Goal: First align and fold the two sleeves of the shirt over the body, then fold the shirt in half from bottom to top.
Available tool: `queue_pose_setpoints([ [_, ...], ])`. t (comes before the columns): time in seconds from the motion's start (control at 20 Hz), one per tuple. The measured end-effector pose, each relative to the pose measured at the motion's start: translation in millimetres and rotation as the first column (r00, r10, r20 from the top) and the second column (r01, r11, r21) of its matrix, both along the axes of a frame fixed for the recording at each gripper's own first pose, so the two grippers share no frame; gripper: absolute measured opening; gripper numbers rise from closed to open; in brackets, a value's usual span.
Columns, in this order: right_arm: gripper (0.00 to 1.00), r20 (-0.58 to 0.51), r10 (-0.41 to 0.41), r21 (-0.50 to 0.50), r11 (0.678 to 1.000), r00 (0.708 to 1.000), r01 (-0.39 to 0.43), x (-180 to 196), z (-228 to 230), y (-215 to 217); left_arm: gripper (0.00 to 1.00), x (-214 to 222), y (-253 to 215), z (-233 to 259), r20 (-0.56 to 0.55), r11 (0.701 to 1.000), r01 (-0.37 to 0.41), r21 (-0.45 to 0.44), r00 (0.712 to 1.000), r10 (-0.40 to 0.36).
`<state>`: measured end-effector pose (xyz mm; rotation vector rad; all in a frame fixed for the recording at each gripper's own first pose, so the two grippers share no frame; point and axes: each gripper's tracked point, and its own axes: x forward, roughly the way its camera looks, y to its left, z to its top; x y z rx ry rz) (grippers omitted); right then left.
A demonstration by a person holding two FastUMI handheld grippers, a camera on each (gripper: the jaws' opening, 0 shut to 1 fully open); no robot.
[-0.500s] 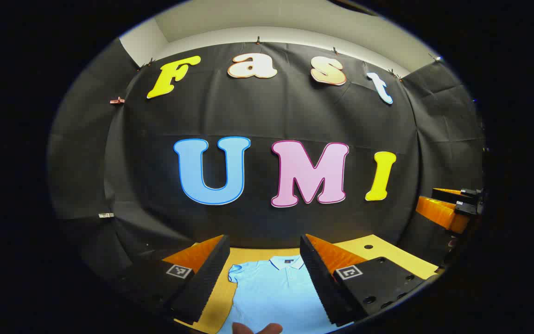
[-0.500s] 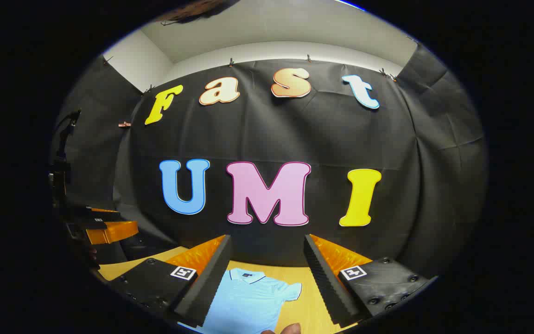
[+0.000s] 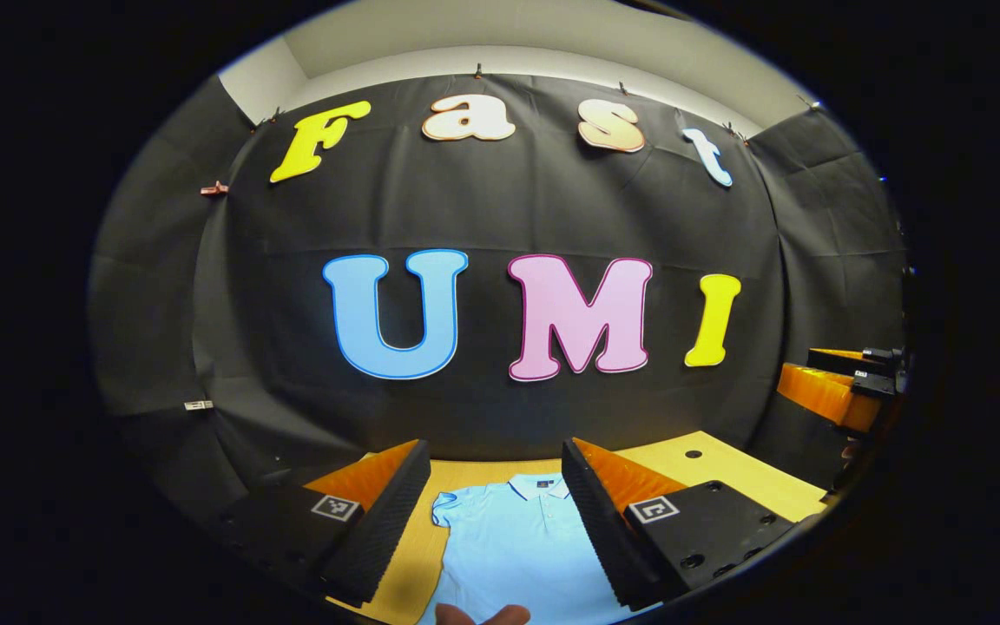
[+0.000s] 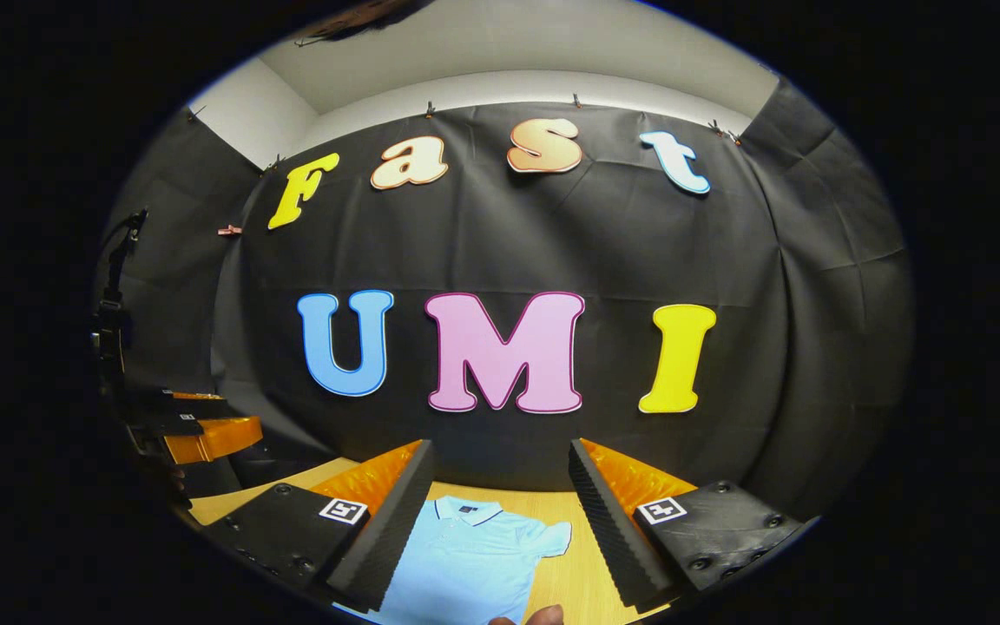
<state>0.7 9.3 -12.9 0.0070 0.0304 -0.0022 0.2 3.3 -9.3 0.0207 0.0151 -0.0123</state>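
A light blue polo shirt (image 3: 513, 547) lies flat on the wooden table (image 3: 726, 473), collar toward the back wall. In the left gripper view its left sleeve (image 3: 445, 508) is spread out, and my left gripper (image 3: 496, 464) hangs open above the shirt's upper part. In the right gripper view the shirt (image 4: 465, 560) shows its collar (image 4: 465, 512) and right sleeve (image 4: 552, 538). My right gripper (image 4: 500, 464) is open above that side, nothing between its fingers. The right gripper (image 3: 838, 386) also shows far right in the left gripper view, the left gripper (image 4: 196, 430) far left in the right gripper view.
The table (image 4: 574, 577) meets the black cloth wall at the back. A small round hole (image 3: 692, 454) marks the tabletop right of the shirt. A fingertip (image 3: 483, 615) shows at the bottom edge of the left gripper view, another fingertip (image 4: 543, 616) at the bottom of the right gripper view.
Both views have tipped slightly downward, so a little more of the shirt and table shows. Both grippers stay open and the shirt has not moved.
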Motion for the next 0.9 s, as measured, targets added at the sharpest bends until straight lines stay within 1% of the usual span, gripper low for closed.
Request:
queue_pose_setpoints([
  [0.05,0.96,-0.002,-0.001,-0.002,1.0,1.0,0.001,1,-1,1,0.97,0,1,0,-0.001,1.0,0.001,0.0,1.0,-0.001],
  [0.1,0.94,-0.003,-0.002,-0.008,1.0,1.0,0.002,1,-1,1,0.96,1,1,-1,0.0,1.0,0.002,0.0,1.0,-0.002],
  [0.15,0.96,-0.004,-0.004,-0.013,1.0,1.0,0.004,2,-2,1,0.96,2,2,0,-0.001,1.0,0.002,0.0,1.0,-0.002],
  [0.35,0.96,-0.034,-0.016,-0.005,1.0,0.999,0.015,6,-15,-2,0.97,4,5,-3,-0.002,1.0,0.001,-0.003,1.0,-0.001],
  [0.4,0.94,-0.057,-0.027,0.004,1.0,0.998,0.027,9,-25,-5,0.97,5,5,-4,-0.002,1.0,0.0,-0.004,1.0,0.0],
  [0.45,0.97,-0.073,-0.045,0.013,0.999,0.996,0.046,12,-32,-11,0.97,5,6,-3,-0.003,1.0,0.002,-0.003,1.0,-0.002],
  [0.75,0.96,-0.15,-0.113,0.036,0.992,0.982,0.119,53,-84,-42,0.97,11,4,-13,-0.025,1.0,0.009,0.016,1.0,-0.008],
  [0.85,0.96,-0.191,-0.13,0.067,0.987,0.973,0.145,70,-111,-52,0.96,12,0,-19,-0.041,1.0,0.018,0.014,0.999,-0.018],
  [0.9,0.96,-0.228,-0.134,0.084,0.984,0.964,0.157,82,-132,-57,0.96,13,-1,-23,-0.049,1.0,0.019,0.014,0.999,-0.018],
])
